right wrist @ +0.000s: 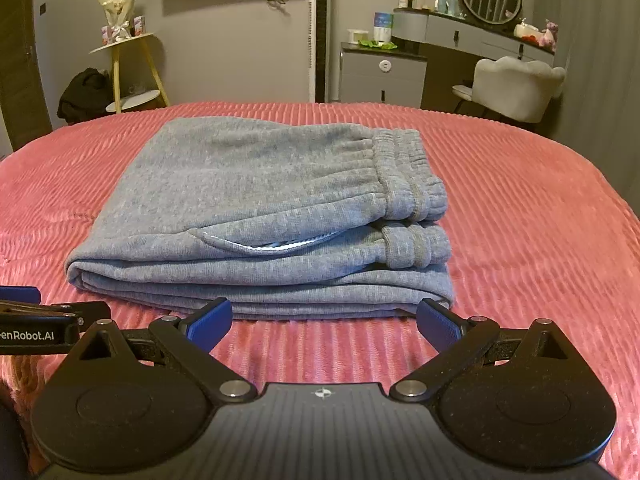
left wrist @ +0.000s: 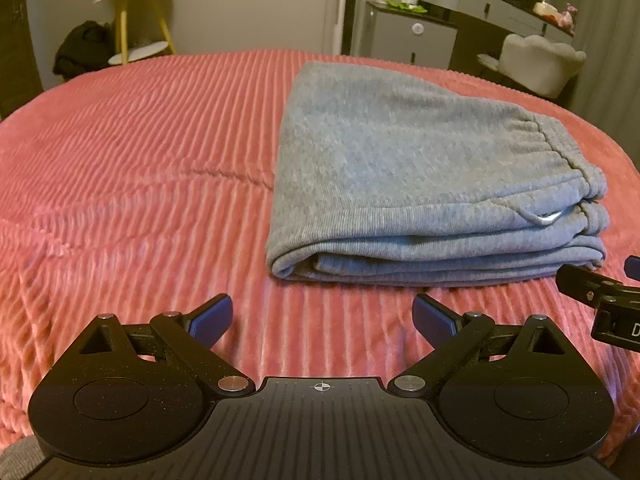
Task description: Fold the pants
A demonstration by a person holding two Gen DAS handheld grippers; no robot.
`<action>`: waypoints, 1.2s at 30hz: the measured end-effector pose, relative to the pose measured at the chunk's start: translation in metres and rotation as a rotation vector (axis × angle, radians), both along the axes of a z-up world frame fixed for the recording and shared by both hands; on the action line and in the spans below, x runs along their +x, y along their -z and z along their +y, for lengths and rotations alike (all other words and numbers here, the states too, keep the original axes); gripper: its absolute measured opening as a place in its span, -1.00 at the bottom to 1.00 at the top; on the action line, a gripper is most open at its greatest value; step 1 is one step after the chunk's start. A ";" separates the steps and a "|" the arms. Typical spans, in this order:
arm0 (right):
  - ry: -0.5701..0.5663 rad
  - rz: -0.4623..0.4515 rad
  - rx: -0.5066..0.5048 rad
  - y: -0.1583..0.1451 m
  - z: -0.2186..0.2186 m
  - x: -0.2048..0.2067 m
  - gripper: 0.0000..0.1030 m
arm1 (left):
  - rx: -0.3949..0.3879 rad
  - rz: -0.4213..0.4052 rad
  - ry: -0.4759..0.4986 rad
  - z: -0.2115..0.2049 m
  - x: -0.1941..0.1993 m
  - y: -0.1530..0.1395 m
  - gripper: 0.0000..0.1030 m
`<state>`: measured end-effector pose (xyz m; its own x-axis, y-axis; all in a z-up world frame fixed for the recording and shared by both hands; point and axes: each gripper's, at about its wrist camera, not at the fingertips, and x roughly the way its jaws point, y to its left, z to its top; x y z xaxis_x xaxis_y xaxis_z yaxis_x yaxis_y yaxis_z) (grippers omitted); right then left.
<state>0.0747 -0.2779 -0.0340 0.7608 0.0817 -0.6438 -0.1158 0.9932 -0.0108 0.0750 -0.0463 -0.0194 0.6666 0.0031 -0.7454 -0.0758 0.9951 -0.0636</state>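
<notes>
The grey sweatpants [left wrist: 400, 168] lie folded in a compact stack on the pink ribbed bedspread [left wrist: 140, 160], with the elastic waistband on the right. In the right wrist view the pants [right wrist: 260, 208] sit straight ahead. My left gripper [left wrist: 322, 316] is open and empty, just in front of the stack's near-left corner. My right gripper [right wrist: 324, 322] is open and empty, just short of the stack's near edge. The right gripper shows at the right edge of the left wrist view [left wrist: 608, 300], and the left gripper shows at the left edge of the right wrist view [right wrist: 48, 320].
The bedspread [right wrist: 520, 200] covers the whole bed. Beyond the bed stand a yellow side table [right wrist: 128, 68], a dark bag [right wrist: 84, 96] on the floor, a tall white tower [right wrist: 320, 32], a grey dresser [right wrist: 384, 76] and a white chair [right wrist: 516, 88].
</notes>
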 end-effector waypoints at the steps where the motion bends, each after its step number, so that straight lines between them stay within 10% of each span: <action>1: 0.002 0.000 0.001 0.000 0.000 0.000 0.92 | 0.001 0.000 0.000 0.000 0.000 0.000 0.93; 36: -0.001 -0.002 0.000 0.000 0.000 -0.005 0.92 | -0.015 0.020 -0.014 0.000 -0.001 0.002 0.93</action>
<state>0.0702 -0.2776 -0.0341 0.7619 0.0829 -0.6424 -0.1170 0.9931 -0.0106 0.0737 -0.0465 -0.0218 0.6518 0.0013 -0.7584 -0.0909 0.9929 -0.0764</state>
